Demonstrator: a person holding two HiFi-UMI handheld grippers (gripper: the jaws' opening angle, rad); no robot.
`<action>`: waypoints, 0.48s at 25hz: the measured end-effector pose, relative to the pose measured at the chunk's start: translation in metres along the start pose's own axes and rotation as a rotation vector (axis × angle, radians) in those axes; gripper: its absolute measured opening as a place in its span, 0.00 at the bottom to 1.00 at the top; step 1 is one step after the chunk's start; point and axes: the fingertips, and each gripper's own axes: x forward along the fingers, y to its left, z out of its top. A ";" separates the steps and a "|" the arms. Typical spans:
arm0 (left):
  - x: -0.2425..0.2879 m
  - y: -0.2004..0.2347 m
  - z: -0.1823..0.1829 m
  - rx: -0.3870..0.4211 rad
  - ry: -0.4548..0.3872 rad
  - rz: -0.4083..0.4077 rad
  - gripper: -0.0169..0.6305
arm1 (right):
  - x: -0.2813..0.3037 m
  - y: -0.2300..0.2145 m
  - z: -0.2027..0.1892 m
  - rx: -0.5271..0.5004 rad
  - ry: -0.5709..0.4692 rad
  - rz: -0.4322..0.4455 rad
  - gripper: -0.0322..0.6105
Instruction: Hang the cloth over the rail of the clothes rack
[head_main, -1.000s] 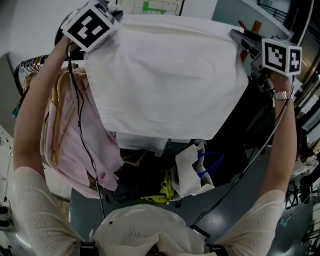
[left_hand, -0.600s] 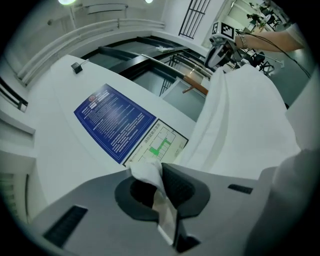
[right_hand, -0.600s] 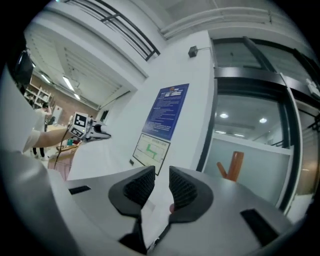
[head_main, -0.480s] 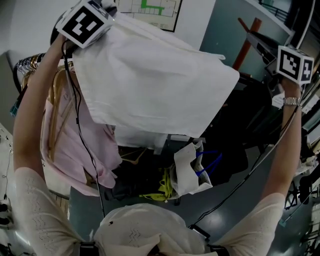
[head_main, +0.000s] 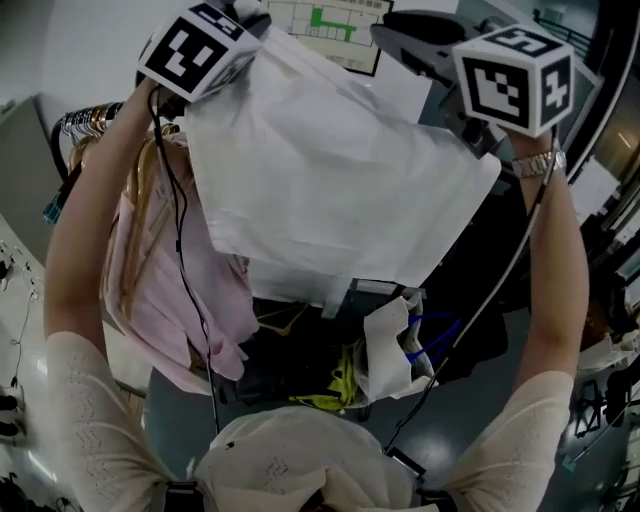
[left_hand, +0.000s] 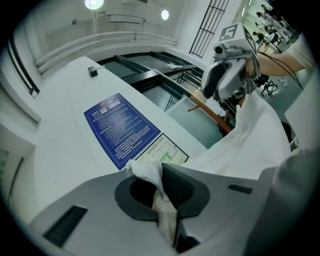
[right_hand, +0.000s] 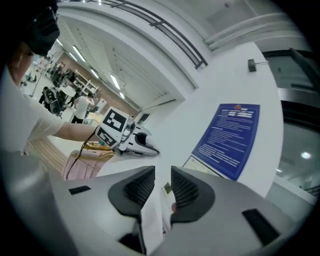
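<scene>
left gripper (left_hand: 159, 172) clamped on cloth (head_main: 330, 190) corner, right gripper (right_hand: 162, 176) stood slightly apart, white fold between its jaws

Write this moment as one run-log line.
step: cloth held up, not hung | left gripper: shut on cloth corner | right gripper: jaws apart, white strip between them | below: pink garment on rack
</scene>
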 end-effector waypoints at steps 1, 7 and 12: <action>-0.001 0.001 -0.002 -0.017 -0.003 -0.004 0.06 | 0.021 0.010 0.003 -0.016 0.005 0.028 0.20; -0.005 -0.005 0.003 -0.056 -0.071 -0.058 0.06 | 0.115 0.018 -0.003 -0.045 0.062 0.044 0.20; -0.010 -0.008 0.006 -0.053 -0.105 -0.091 0.06 | 0.147 0.022 -0.014 -0.038 0.090 0.066 0.20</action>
